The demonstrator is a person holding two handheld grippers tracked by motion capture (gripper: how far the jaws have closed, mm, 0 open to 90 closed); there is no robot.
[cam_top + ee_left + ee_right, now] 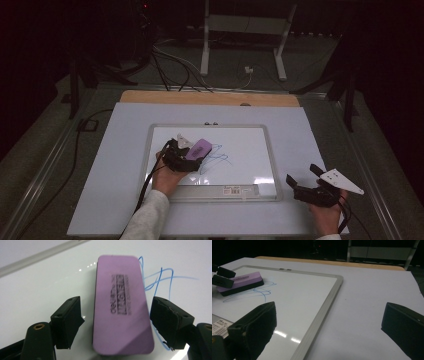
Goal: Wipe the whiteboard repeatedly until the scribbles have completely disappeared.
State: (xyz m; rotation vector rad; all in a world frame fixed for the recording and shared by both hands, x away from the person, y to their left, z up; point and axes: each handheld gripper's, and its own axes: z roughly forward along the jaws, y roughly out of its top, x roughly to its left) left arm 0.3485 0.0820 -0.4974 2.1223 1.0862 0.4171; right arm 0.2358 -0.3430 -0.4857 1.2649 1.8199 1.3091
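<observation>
Nearest the lens, my left gripper (192,150) straddles the purple eraser (199,148) on the whiteboard (250,150) at frame centre, jaws apart beside blue scribbles (216,158); lower right, my right gripper (302,175) hovers, jaws wide.

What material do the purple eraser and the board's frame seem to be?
Eraser: matte purple top, probably foam or plastic, over a dark layer, possibly felt. Frame of the whiteboard: pale grey with a dull sheen, likely aluminium, perhaps plastic.
</observation>
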